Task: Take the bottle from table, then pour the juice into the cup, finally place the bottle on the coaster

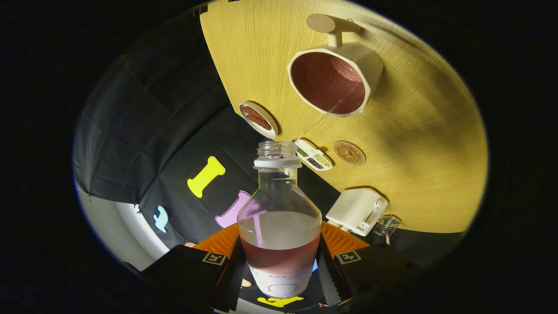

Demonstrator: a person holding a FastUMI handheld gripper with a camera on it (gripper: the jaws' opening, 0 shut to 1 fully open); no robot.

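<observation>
My gripper [280, 272] is shut on a clear uncapped bottle [279, 218], both fingers pressing its lower sides. The bottle holds reddish juice in its lower part and stands between the fingers. The whole view is rolled, so the wooden table [418, 144] appears tilted beyond the bottle. Past the bottle's mouth stands a white cup [333, 78] with a handle, its inside reddish with juice. A round brown coaster [349, 152] lies on the table between the cup and the bottle, a little to the right of the bottle's neck.
A small oval dish [258, 119] with brown pieces sits at the table's edge. A divided white dish [314, 155] with seeds lies beside the coaster. A white boxy appliance [358, 210] and a small wire rack [386, 225] stand nearer the fingers.
</observation>
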